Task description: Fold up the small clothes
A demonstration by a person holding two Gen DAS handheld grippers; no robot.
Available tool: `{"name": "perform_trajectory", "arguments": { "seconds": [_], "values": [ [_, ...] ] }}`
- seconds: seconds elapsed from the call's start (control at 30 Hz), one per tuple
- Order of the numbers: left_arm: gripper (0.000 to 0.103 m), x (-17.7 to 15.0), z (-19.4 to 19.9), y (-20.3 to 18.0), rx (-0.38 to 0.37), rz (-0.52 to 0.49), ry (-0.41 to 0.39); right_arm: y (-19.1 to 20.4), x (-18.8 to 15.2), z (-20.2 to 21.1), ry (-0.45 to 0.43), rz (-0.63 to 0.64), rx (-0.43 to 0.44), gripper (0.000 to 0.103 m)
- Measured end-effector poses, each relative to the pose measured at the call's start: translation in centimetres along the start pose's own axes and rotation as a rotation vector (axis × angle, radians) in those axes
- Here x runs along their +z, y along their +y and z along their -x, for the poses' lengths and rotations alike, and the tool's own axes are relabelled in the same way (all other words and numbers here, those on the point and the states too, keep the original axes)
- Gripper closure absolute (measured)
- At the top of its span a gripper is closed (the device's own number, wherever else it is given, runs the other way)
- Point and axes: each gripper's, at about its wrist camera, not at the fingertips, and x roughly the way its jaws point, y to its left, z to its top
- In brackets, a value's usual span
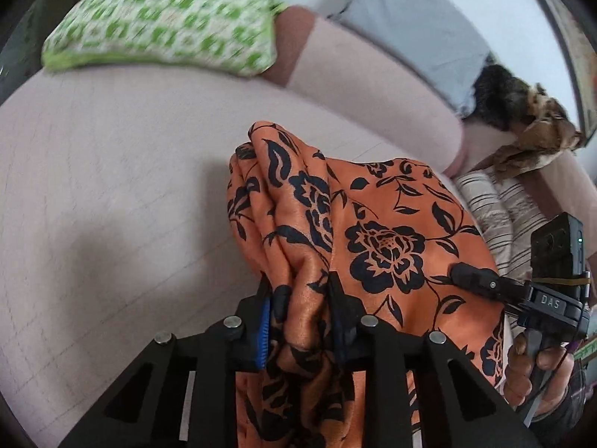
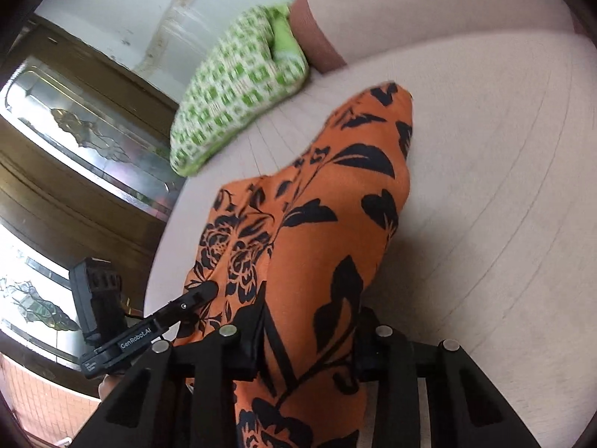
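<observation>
The orange cloth (image 1: 373, 231) with black flowers hangs bunched between both tools, lifted above the pale pink bed (image 1: 112, 205). In the left wrist view the left tool (image 1: 300, 321) is clenched on a thick gather of the cloth, with folds spilling out above and below its fingers. The right tool (image 1: 470, 276) shows at the right of that view, its tip pressed into the cloth's far side, with a hand (image 1: 537, 369) gripping its handle. In the right wrist view the right tool (image 2: 309, 336) likewise grasps the cloth (image 2: 317, 224), which rises as a tall fold ahead of it, and the left tool (image 2: 194, 295) bites the cloth's left edge. A green checked pillow (image 1: 168, 18) lies at the head of the bed, well apart from the cloth. A grey pillow (image 1: 410, 26) and a striped cloth (image 1: 500, 201) sit to the right.
</observation>
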Motion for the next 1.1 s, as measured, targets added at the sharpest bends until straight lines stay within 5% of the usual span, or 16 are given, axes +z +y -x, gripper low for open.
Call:
{"name": "perform_trajectory", "arguments": {
  "seconds": [0.13,0.3,0.4,0.43,0.5,0.6,0.73,0.83,0.93,0.97,1.1],
  "values": [
    [0.076,1.6,-0.9,-4.6,-0.045,-0.06,-0.048,-1.9,2.0,4.1,-0.074,0.003,-0.007,0.067],
    [0.071,1.1,-6.4,-7.9,-0.018,-0.079,0.017,-7.8,2.8,5.0,-0.06,-0.08,-0.028,0.065],
    [0.066,-0.6,-11.4,-7.7,0.068,-0.083,0.143,-12.4,1.8,3.3,-0.024,-0.182,-0.155,0.051],
    [0.057,-1.0,-11.9,-7.5,0.081,-0.08,0.158,-13.4,1.3,2.7,0.007,-0.206,-0.216,0.037],
    [0.047,-1.3,-11.0,-6.9,0.087,-0.071,0.131,-14.3,0.0,3.4,-0.022,-0.239,-0.189,0.037],
    [0.043,-1.6,-7.5,-6.8,0.127,-0.106,0.042,-12.2,-0.5,5.8,-0.117,-0.169,-0.241,0.037],
    [0.042,-2.5,-5.2,-7.7,0.151,-0.152,-0.015,-8.0,-0.6,7.7,-0.189,-0.078,-0.149,0.035],
    [0.042,-2.9,-6.5,-8.2,0.171,-0.151,0.026,-5.3,-1.6,6.0,-0.15,0.003,-0.101,0.023],
    [0.042,-3.7,-5.8,-8.2,0.188,-0.121,0.043,-6.9,-2.7,1.5,-0.015,-0.051,-0.182,0.021],
    [0.042,-3.8,-5.1,-8.3,0.197,-0.125,0.038,-6.9,-2.9,1.5,-0.032,-0.059,-0.181,0.021],
    [0.019,-4.7,-1.7,-8.9,0.273,-0.146,-0.038,-2.4,-4.0,5.0,-0.123,0.016,-0.254,0.021]
  ]
}}
